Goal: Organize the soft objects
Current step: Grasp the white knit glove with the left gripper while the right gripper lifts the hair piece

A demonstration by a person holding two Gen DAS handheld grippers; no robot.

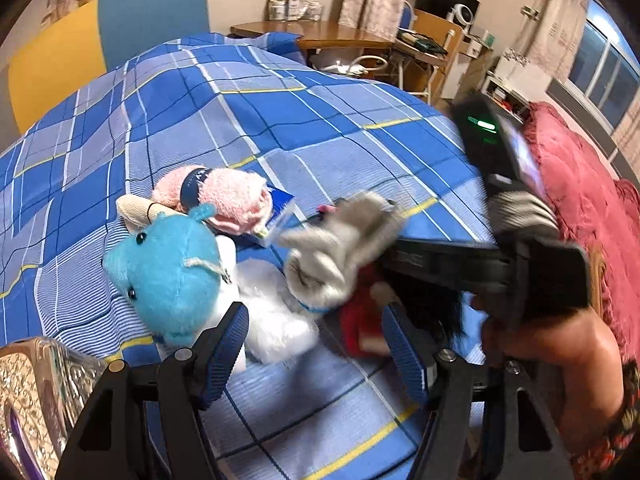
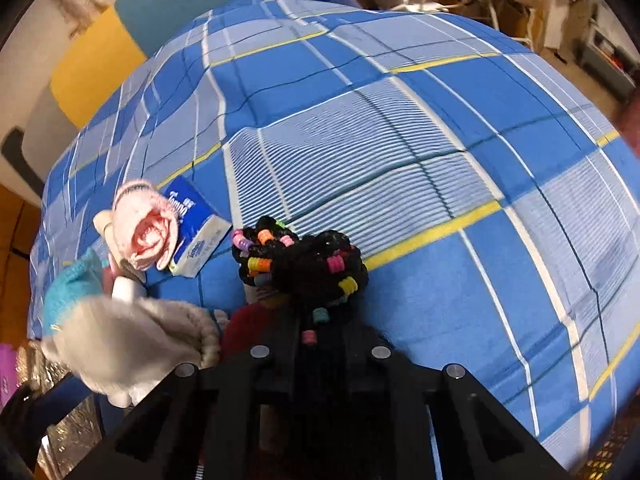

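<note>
Lying on a blue plaid bedspread (image 1: 320, 112) of finely ribbed cloth is a loose cluster of soft things. The left gripper (image 1: 316, 344) stands with its fingers well apart, ribbed blue pads (image 1: 228, 344) facing each other, nothing between them. Just beyond its left finger sits a turquoise plush animal (image 1: 168, 276), rounded and short-napped, touching a white fluffy toy (image 1: 272, 312) that fills the space ahead of the gap. Farther out, a rolled pink fleecy bundle (image 1: 236, 200) with a dark band rests against a tissue pack (image 1: 280, 216), flat and crisp-edged. A grey knitted piece (image 1: 344, 248), blurred, hangs ahead of the right finger, over a red plush shape (image 1: 360, 320).

The right gripper (image 2: 316, 320) has its fingers closed together on a black yarn-haired doll (image 2: 304, 264), whose coiled strands carry small coloured beads, cylindrical and glossy. The hand (image 1: 536, 336) carrying this gripper shows at the right of the left-wrist view.

Beyond and to the right of the right gripper's fingers, the bedspread lies open and flat up to its far edge. To the left of the left gripper's fingers, a crinkled metallic surface (image 1: 32, 400) borders the bed.
</note>
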